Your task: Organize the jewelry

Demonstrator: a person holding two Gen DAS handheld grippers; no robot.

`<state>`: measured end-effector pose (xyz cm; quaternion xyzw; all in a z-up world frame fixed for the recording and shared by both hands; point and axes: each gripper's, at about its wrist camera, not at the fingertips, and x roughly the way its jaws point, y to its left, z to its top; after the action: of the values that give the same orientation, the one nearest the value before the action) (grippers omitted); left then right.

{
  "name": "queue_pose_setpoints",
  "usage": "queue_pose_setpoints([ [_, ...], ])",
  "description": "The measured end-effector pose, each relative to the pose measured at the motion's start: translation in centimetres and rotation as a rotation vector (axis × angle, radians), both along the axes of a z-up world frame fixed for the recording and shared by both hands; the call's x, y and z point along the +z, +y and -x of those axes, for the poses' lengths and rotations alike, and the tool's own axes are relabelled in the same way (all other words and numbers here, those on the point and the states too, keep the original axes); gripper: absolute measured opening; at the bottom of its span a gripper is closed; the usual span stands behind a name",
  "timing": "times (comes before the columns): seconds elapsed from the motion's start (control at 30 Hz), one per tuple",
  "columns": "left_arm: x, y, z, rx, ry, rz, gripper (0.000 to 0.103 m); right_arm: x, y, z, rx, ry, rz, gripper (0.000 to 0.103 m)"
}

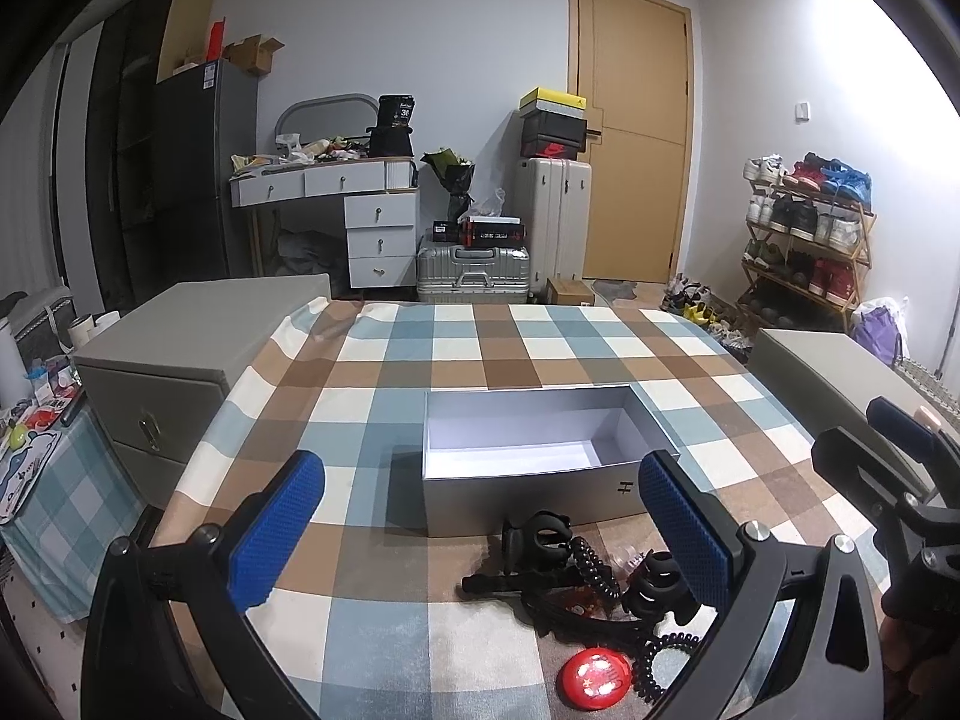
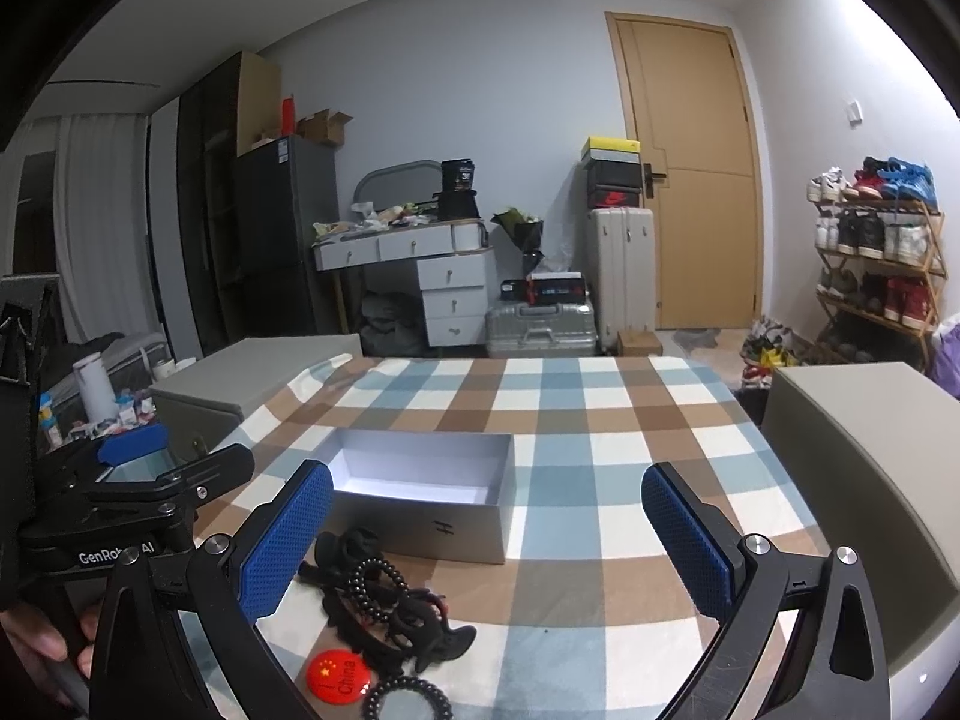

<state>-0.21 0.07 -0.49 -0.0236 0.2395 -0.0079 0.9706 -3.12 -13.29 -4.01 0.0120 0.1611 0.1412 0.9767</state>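
While both tongs [image 1: 480,534] [image 2: 486,534] gape wide, nothing held, hair accessories [image 2: 384,612] beneath.

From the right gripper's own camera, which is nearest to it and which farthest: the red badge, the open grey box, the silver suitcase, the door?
1. Red badge: lowest in view, by the left finger of the right gripper.
2. Grey box: mid-table, just past the pile of black hair accessories.
3. Silver suitcase: on the floor beyond the table's far edge.
4. Door: in the back wall, farthest.
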Motion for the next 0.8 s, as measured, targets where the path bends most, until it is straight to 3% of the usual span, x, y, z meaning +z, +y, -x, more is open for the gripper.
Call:
queue_pose_setpoints([
  [0.8,-0.50,0.03,-0.09,-0.003,0.011,0.004,0.102,-0.18,0.24,0.13,0.010,0.009,0.003,0.103],
])
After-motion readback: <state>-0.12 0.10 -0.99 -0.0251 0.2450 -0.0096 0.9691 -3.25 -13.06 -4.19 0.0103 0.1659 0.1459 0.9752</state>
